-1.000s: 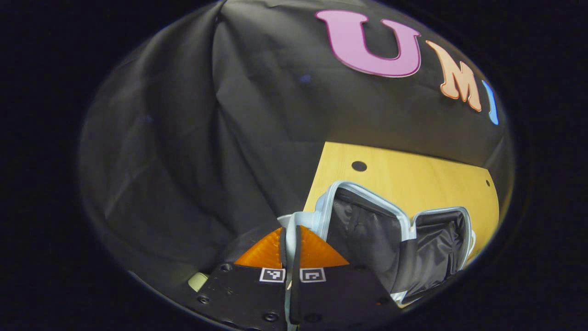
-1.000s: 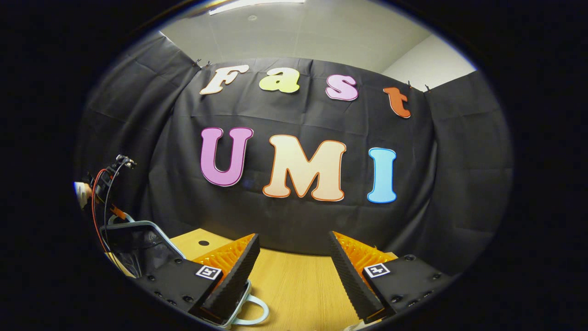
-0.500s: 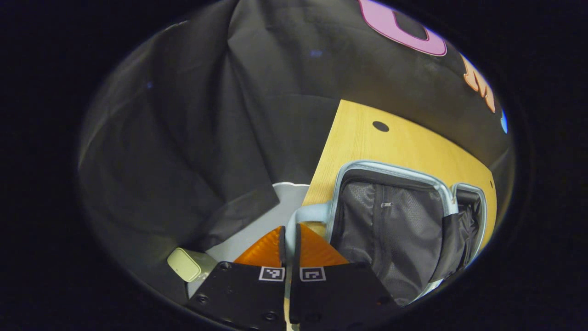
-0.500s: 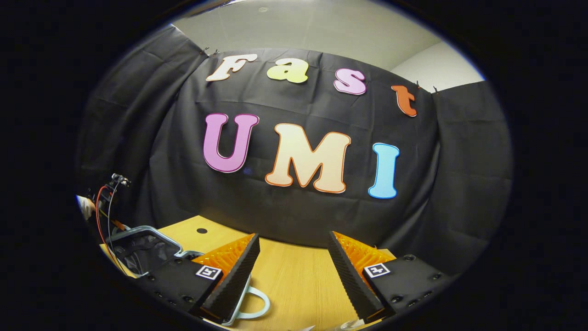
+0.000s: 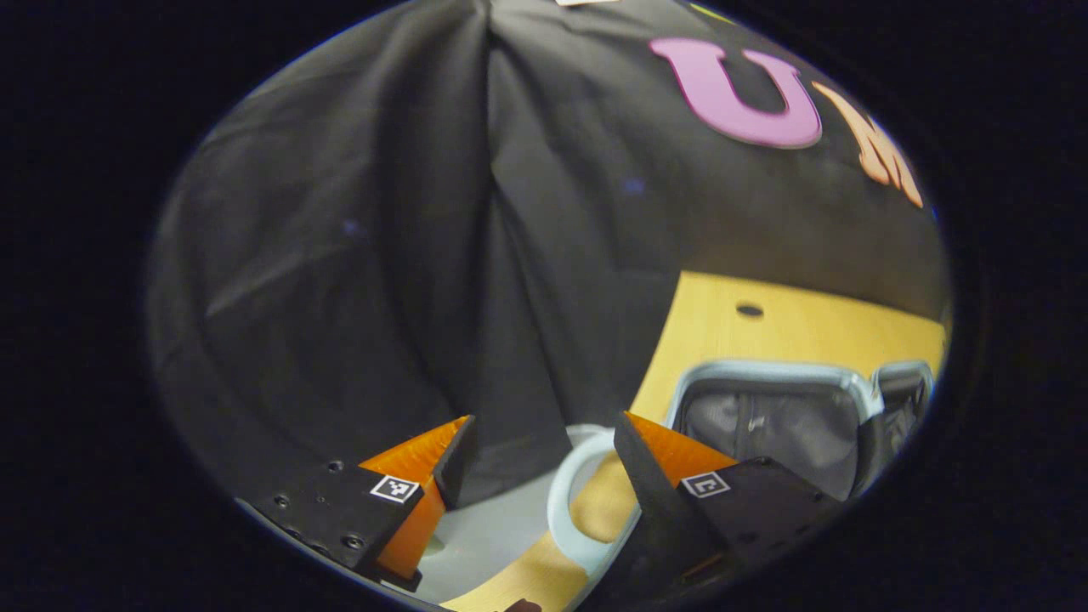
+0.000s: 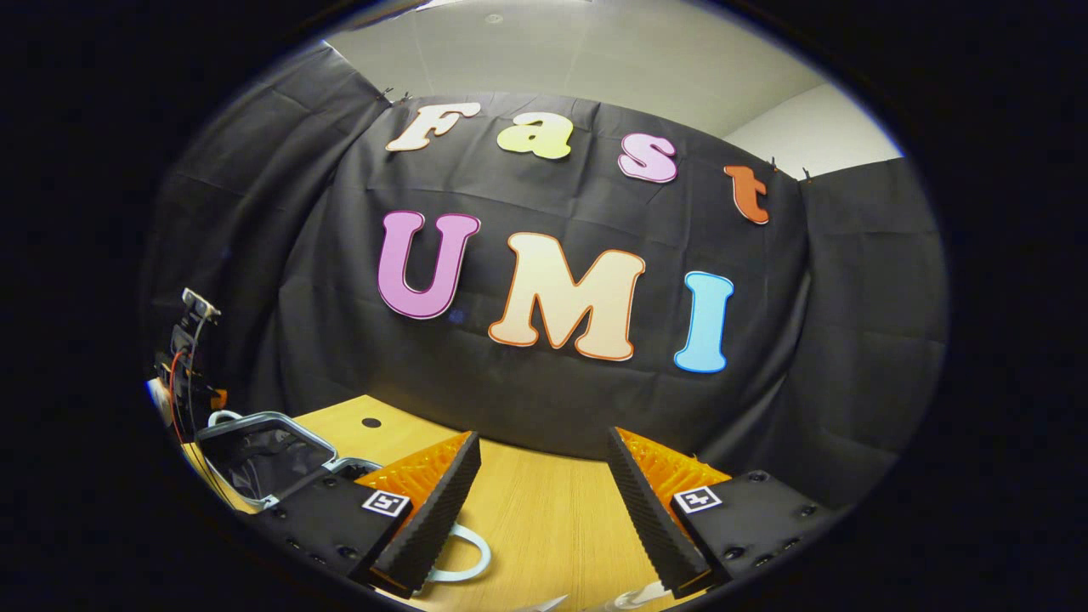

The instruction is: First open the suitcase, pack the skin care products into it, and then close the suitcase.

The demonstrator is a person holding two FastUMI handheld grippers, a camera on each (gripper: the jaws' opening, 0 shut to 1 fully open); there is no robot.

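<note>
The pale blue suitcase point(image 5: 769, 374) lies open on the wooden table point(image 5: 765, 327), its grey lining facing up. My left gripper point(image 5: 544, 442) is open, and the suitcase's side handle point(image 5: 563, 510) sits just beyond and between its fingers, untouched. In the right gripper view the open suitcase point(image 6: 255, 425) lies at the far left, with the left gripper point(image 6: 183, 365) and its red cables behind it. My right gripper point(image 6: 541, 455) hangs open over bare table, with nothing between its fingers. A pale blue handle loop point(image 6: 476, 557) shows beside its left finger. Clear plastic tips point(image 6: 633, 597) peek in at the bottom edge.
Black cloth walls stand behind and to the left of the table. The table's left edge point(image 5: 654, 374) runs beside the suitcase, with pale floor point(image 5: 501, 535) below it. A small dark hole point(image 5: 749, 310) marks the tabletop behind the suitcase.
My left gripper was shut on the suitcase's handle; it has let go, opened and drawn back a little. The lid has swung down to lie open. The right gripper has barely moved.
</note>
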